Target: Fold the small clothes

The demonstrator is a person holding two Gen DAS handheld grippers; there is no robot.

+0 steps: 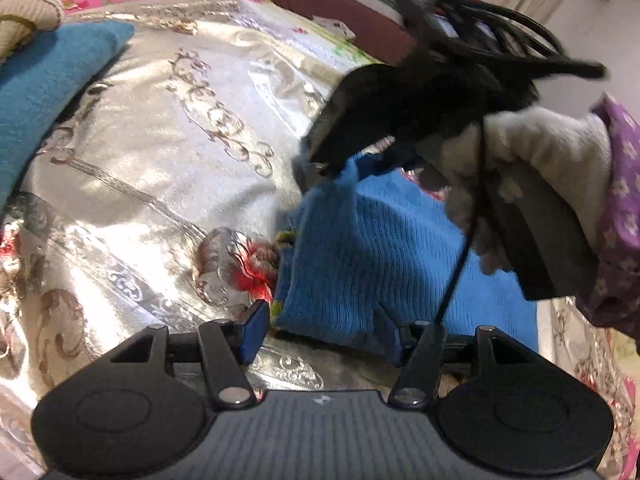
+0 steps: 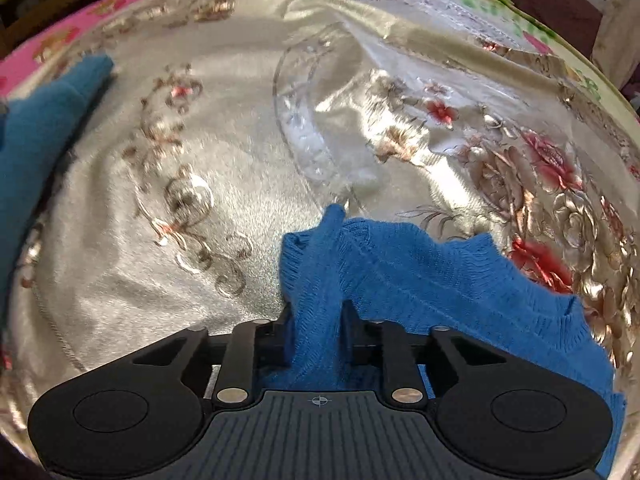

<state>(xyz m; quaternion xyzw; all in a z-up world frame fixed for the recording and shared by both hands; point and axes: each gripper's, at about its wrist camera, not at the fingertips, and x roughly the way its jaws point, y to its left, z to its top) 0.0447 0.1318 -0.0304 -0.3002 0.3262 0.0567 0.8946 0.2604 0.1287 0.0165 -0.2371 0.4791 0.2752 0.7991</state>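
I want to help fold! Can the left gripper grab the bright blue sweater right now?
Probably yes. The left gripper has its jaws open with the bright blue sweater edge between them, nothing blocking. The right gripper already pinches it.

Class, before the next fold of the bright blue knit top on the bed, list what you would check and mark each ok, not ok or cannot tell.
1. Right tongs grip the blue knit top: ok, a bunch of knit is pinched between them.
2. Left tongs grip the top: not ok, they stand open at its near edge.
3. Top lies flat: not ok, one part is lifted and bunched.
4. Bedspread under the fold is smooth: not ok, creased near the middle.
5. Teal cloth is out of the way: ok, it lies apart at the far left.
6. Cable clears the top: cannot tell.
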